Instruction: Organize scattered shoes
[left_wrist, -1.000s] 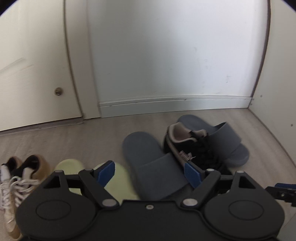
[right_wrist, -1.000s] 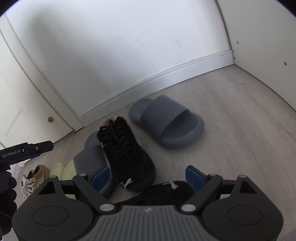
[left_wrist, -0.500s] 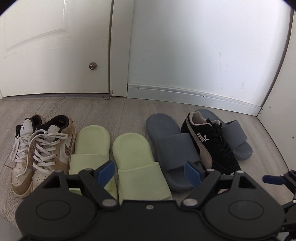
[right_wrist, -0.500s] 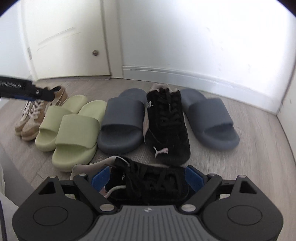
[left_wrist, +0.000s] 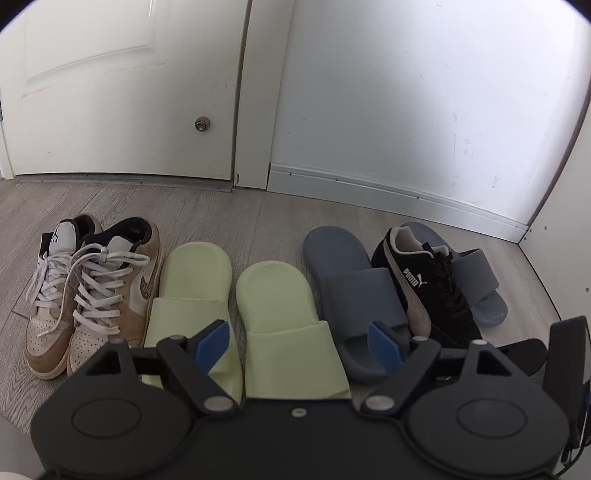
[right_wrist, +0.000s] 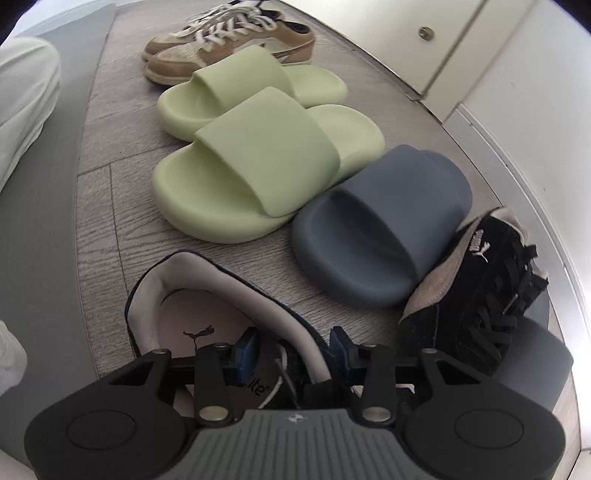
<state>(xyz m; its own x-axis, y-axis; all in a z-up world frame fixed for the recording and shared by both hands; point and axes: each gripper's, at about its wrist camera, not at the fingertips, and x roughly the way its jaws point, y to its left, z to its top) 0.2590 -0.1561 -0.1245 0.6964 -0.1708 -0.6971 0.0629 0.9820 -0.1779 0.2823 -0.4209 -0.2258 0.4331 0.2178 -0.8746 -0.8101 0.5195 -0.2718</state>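
Row along the wall, left to right in the left wrist view: tan sneaker pair (left_wrist: 92, 291) side by side and touching, heels to the door; green slide pair (left_wrist: 243, 317) just beside them, same heading; then one grey slide (left_wrist: 351, 295), a black sneaker (left_wrist: 432, 288) pressed against its right side, and the second grey slide (left_wrist: 476, 273) behind and partly under that sneaker. So the two left pairs read as sorted, while the black sneaker splits the grey pair, likely because its mate was not in the row yet.

Left gripper (left_wrist: 299, 343) hangs over the toe end of the green slides with blue pads spread wide and nothing between them. It looks parked, leaving room for the other hand.

Right gripper (right_wrist: 293, 350) is over the loose black sneaker (right_wrist: 221, 306), which lies on the floor in front of the row, near the grey slide's toe, opening facing the camera. Its jaws are closing, one pad inside the shoe and one outside, with the padded collar wall between them. Pads look on or nearly on the collar; firm clamp cannot be confirmed. Collar is a sensible hold: thin, stiff edge, fits a narrow span.

Judgement: pickup of the stray sneaker is in hand; it probably belongs beside its mate at the right end. Risk: the shoe swings from a one-sided collar grip.
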